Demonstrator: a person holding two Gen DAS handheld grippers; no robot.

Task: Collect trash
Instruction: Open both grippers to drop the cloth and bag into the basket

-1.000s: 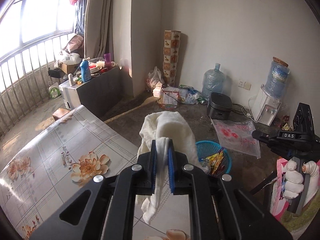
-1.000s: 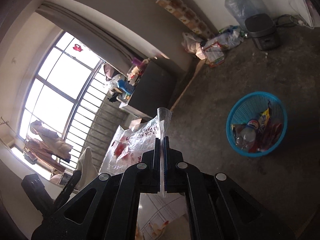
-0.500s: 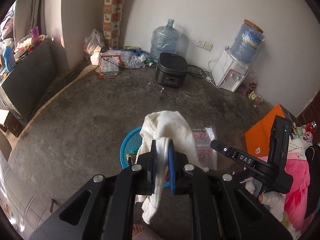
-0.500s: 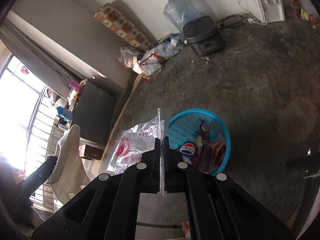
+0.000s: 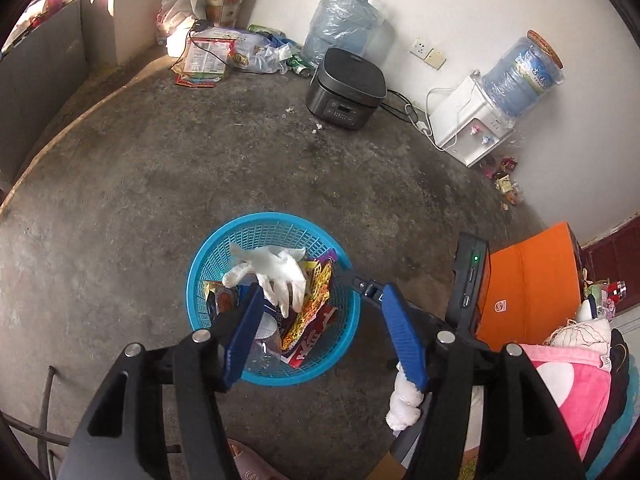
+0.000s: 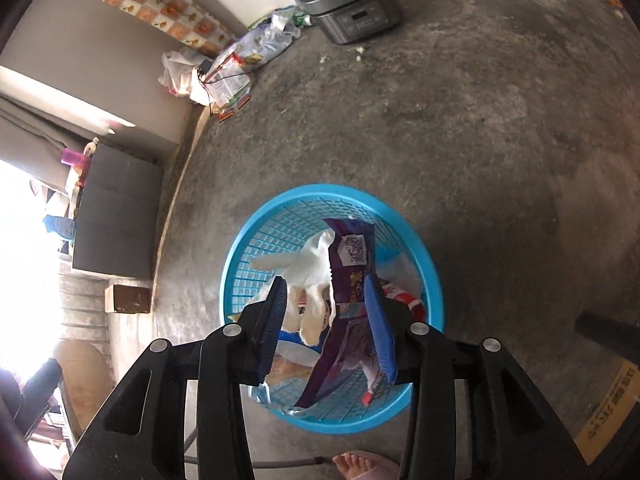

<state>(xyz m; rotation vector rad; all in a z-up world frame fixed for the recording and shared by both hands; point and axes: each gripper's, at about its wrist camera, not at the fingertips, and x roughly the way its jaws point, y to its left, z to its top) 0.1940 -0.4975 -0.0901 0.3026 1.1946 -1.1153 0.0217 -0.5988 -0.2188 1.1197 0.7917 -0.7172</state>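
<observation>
While both our grippers hung over the blue basket point(image 5: 200, 264), the left gripper point(image 5: 324, 328) and right gripper point(image 6: 326, 312) stood spread and empty. A white cloth point(image 5: 276, 272) lay atop wrappers point(image 6: 352, 256) inside it. We judged that load delivered, though litter by the far wall point(image 5: 224, 56) still seemed left.

Rice cooker point(image 5: 345, 84), water dispenser point(image 5: 472, 124), orange box point(image 5: 528, 280)

A round blue plastic mesh basket point(image 5: 276, 224) sits on the bare concrete floor point(image 5: 160, 168), a crumpled white cloth point(image 5: 276, 272) on the wrappers inside. Far behind stands a dark rice cooker point(image 5: 346, 84), a white water dispenser point(image 5: 468, 124) to its right.
</observation>
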